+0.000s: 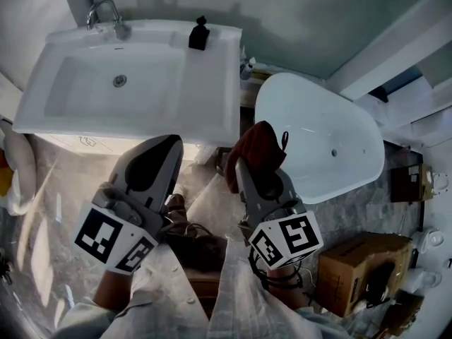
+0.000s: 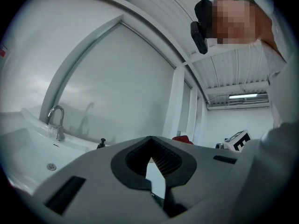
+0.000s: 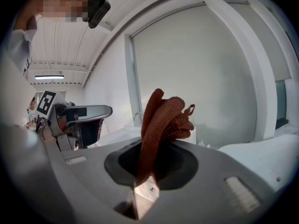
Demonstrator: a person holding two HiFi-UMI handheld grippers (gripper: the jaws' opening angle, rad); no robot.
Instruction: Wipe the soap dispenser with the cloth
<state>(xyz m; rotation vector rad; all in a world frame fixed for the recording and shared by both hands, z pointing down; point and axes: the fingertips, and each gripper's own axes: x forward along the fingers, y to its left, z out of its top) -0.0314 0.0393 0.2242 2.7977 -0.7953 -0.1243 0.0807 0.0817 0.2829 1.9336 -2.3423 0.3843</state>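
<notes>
Right tool [image 3: 148, 169] clamped on bunched rust-red knitted cloth [image 3: 164, 119], the bulk left standing clear above the jaws, presumably as the wiping pad; left tool [image 2: 150, 141] closed, empty; black soap dispenser [image 1: 199, 34] on the sink [image 1: 212, 111] ledge, well ahead of both tools.

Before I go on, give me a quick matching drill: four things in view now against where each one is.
Things:
1 cloth
2 dispenser
3 faucet
4 box

Places:
A back right rim of the sink
B on the floor, at the head view's lower right
C clamped in the right gripper
D back left corner of the sink

Pairs: 1-C, 2-A, 3-D, 4-B
</notes>
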